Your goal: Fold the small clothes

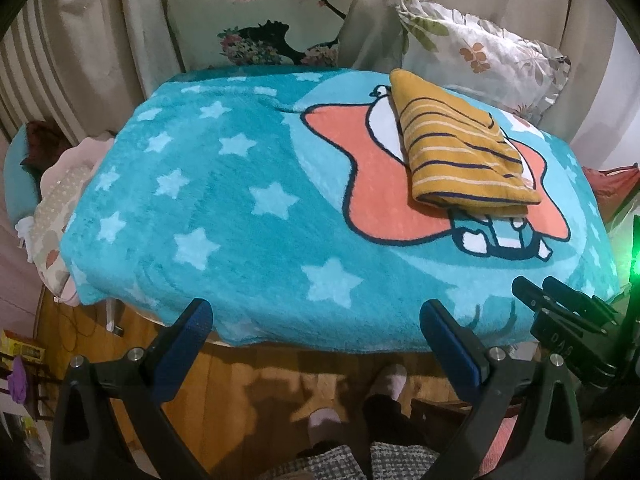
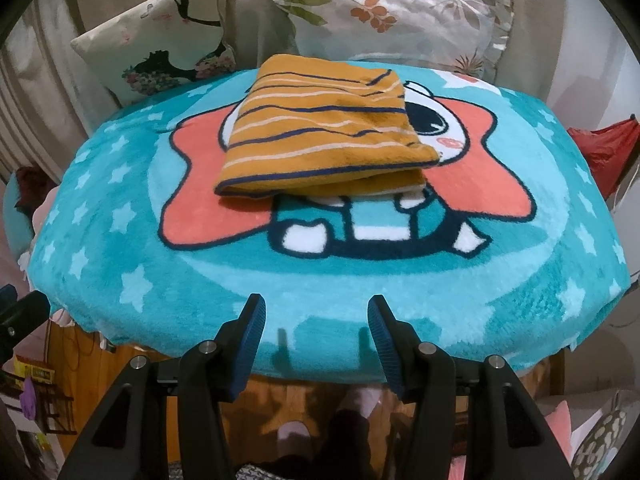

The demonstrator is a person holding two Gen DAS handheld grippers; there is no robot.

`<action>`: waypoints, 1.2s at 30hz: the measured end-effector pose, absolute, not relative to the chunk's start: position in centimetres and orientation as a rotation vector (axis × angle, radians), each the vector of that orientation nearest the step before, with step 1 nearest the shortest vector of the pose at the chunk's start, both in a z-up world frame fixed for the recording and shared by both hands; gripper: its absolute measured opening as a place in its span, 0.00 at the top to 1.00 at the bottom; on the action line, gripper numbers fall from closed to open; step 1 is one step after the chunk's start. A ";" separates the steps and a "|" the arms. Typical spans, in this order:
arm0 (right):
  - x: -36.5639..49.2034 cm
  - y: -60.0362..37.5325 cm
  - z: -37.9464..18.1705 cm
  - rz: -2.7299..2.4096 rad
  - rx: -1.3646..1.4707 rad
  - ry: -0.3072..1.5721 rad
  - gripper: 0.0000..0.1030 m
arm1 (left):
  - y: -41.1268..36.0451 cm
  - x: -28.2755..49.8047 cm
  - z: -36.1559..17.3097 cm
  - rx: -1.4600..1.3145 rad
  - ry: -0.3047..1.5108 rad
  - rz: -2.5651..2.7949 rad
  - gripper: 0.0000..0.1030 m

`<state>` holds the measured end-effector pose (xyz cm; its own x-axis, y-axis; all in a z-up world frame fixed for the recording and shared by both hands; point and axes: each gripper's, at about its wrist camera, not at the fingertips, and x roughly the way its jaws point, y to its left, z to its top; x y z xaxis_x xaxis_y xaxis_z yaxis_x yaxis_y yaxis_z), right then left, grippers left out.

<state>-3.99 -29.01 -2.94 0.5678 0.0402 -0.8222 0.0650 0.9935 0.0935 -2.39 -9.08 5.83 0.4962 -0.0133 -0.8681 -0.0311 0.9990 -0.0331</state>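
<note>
A: Left gripper [image 1: 316, 320], jaws released, grasping nothing; where's the garment?

B: The folded striped top [image 1: 460, 148] lies ahead and right of those jaws, on the blue star blanket [image 1: 208, 184].

A: Right gripper [image 2: 316, 316]?

B: Jaws likewise released; top straight ahead. Soft, light, floppy, probably layered: pinch the near folded edge

2 tools [image 1: 316, 344] [image 2: 316, 336] (both agape)
</note>
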 end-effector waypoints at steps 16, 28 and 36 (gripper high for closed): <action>5.5 -28.7 1.4 0.022 0.029 0.857 0.44 | -7.8 -0.2 4.5 -0.076 1.102 0.075 0.00; 16.2 -30.2 -4.7 0.024 0.005 1.023 0.39 | -7.4 2.6 2.1 -0.119 1.178 0.122 0.00; 17.2 -30.2 -1.6 0.050 0.066 0.941 0.39 | -7.4 4.1 1.1 -0.136 1.206 0.134 0.00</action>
<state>17.25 -30.19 -1.55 0.5877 0.0715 -0.8059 -0.0136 0.9968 0.0784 4.06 -7.37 1.12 0.3507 0.0305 -0.9360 -0.1752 0.9840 -0.0336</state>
